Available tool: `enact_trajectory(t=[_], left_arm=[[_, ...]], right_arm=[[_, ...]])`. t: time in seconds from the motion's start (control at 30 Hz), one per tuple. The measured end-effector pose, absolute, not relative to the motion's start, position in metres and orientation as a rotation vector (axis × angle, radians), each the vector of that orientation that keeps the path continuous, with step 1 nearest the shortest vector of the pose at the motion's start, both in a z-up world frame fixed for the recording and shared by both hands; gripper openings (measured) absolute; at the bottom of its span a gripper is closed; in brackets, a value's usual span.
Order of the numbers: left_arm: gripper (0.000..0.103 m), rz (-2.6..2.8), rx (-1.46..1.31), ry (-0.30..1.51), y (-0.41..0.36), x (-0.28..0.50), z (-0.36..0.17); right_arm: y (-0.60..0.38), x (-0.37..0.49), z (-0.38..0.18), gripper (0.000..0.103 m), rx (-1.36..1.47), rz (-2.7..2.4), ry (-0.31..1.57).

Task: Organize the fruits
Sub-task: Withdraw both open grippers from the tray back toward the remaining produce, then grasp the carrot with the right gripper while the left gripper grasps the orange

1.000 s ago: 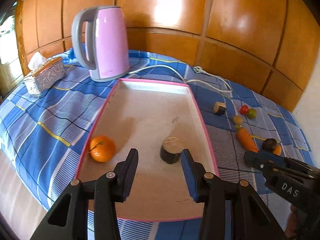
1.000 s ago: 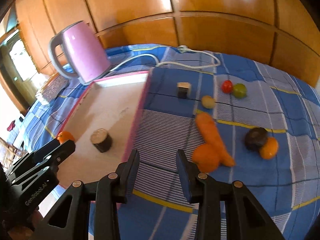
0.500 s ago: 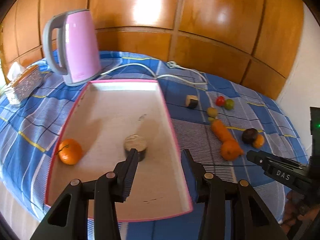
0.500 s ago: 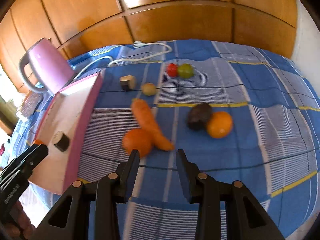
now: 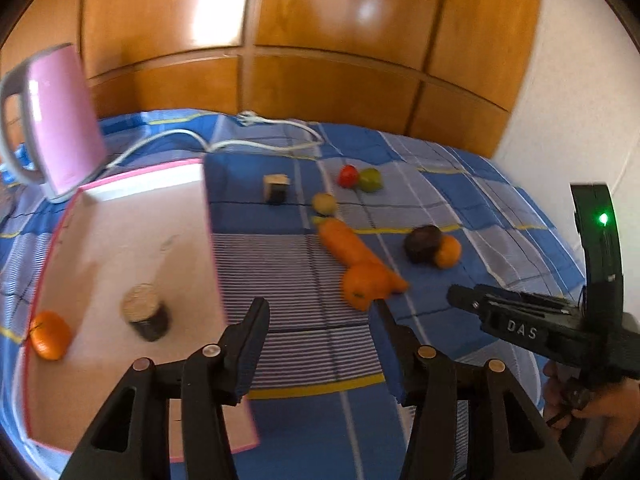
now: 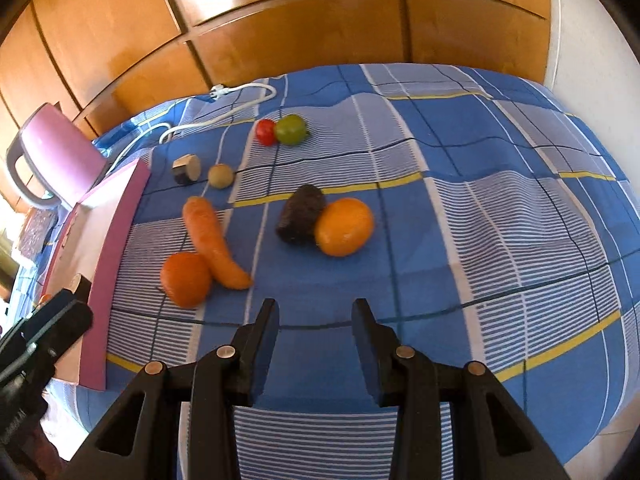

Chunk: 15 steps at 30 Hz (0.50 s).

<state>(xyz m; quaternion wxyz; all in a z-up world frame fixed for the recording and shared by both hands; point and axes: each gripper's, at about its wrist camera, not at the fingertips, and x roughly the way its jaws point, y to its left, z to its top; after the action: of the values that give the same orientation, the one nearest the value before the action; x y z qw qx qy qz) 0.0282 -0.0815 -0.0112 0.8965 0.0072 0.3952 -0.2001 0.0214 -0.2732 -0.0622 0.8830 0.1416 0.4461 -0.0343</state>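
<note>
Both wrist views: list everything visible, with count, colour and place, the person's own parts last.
tray: one, pink-rimmed, left on the cloth
orange in tray: one, near left corner
round block in tray: one, dark with a pale top
orange beside carrot: one, touching it
carrot: one, orange, right of the tray
dark fruit: one, touching the yellow-orange fruit
cut block: one, dark and pale
small yellow fruit: one
red fruit: one
green fruit: one, beside the red
kettle: one, pink, behind the tray
cord: one, white
cloth: blue check
left tool: jaws opening, empty
right tool: open, empty
</note>
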Motion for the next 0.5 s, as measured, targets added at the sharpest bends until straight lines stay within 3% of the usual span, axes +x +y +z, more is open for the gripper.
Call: enact_trajectory(t=[0.5], left_arm=[[0.052,-0.464,0.036,0.879,-0.120,0.051,-0.042]], right_arm=[[-0.276,0.031,-0.063,0.038,0.332,-0.023,0.925]])
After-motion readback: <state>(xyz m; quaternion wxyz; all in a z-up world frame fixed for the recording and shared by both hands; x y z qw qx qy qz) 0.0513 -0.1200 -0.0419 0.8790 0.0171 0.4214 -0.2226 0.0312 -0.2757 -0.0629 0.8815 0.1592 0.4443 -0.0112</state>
